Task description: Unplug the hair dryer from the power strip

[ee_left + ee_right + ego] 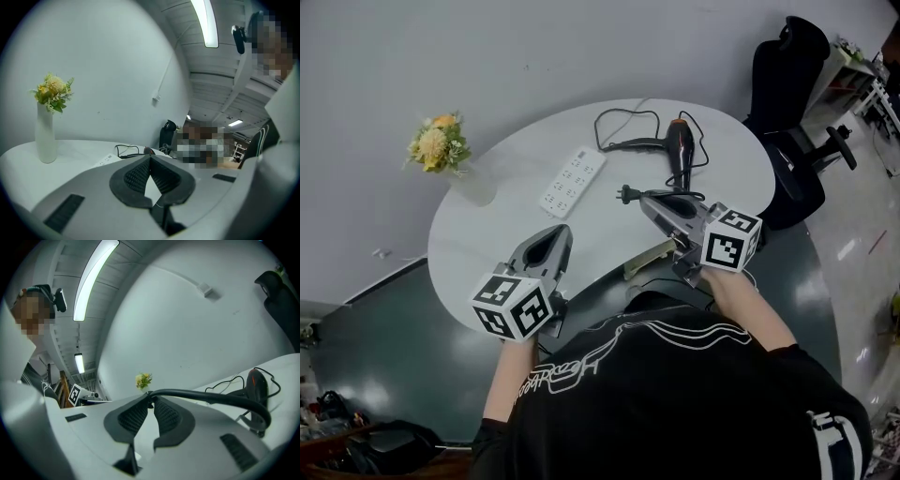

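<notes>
The white power strip (572,180) lies flat on the round white table (487,244), with nothing plugged into it. The black and orange hair dryer (680,150) rests at the table's far side, its cord looped beside it. My right gripper (645,199) is shut on the black cord (211,397) just behind the plug (626,194). That plug hangs in the air, apart from the strip. In the right gripper view the cord leaves the jaw tips (151,395) and bends down to the plug (258,427). My left gripper (561,232) hovers over the near left, shut and empty (150,158).
A white vase with yellow flowers (441,145) stands at the table's left edge and also shows in the left gripper view (47,136). A black office chair (787,112) stands beyond the table at the right. The floor around is dark.
</notes>
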Tool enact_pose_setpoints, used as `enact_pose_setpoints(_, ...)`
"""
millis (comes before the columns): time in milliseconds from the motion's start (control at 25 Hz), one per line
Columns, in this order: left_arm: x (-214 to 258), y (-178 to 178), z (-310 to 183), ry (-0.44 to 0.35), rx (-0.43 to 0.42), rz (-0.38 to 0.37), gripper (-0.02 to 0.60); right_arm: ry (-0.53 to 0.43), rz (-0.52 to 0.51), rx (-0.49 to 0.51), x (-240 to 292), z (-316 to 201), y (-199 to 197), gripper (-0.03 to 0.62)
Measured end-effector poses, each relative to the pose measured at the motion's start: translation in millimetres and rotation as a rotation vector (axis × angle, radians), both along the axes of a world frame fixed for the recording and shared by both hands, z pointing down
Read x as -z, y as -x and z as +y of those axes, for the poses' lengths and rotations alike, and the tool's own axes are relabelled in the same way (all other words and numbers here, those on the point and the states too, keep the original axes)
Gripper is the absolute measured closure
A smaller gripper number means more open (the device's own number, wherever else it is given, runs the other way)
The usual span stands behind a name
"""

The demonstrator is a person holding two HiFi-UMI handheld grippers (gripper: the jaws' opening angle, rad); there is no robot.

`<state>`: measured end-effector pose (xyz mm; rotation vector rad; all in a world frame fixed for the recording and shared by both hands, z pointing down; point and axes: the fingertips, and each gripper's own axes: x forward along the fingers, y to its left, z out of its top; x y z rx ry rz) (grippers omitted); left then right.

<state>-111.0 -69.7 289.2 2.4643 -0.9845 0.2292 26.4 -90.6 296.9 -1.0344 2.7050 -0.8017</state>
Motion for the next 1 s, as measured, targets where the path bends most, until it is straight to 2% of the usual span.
enact_pose_setpoints(360,15.2,-20.6,-11.6,-0.025,0.017,0.003,0.58,-0.006,0.048,0.042,8.8,-12.0,-15.4,0.566)
enact_pose_setpoints(1000,22.3,-29.4,-16.2,-0.029,0.023,0.0,0.58,0.001,0.06,0.069,13.1,-14.8,-17.9,0.566)
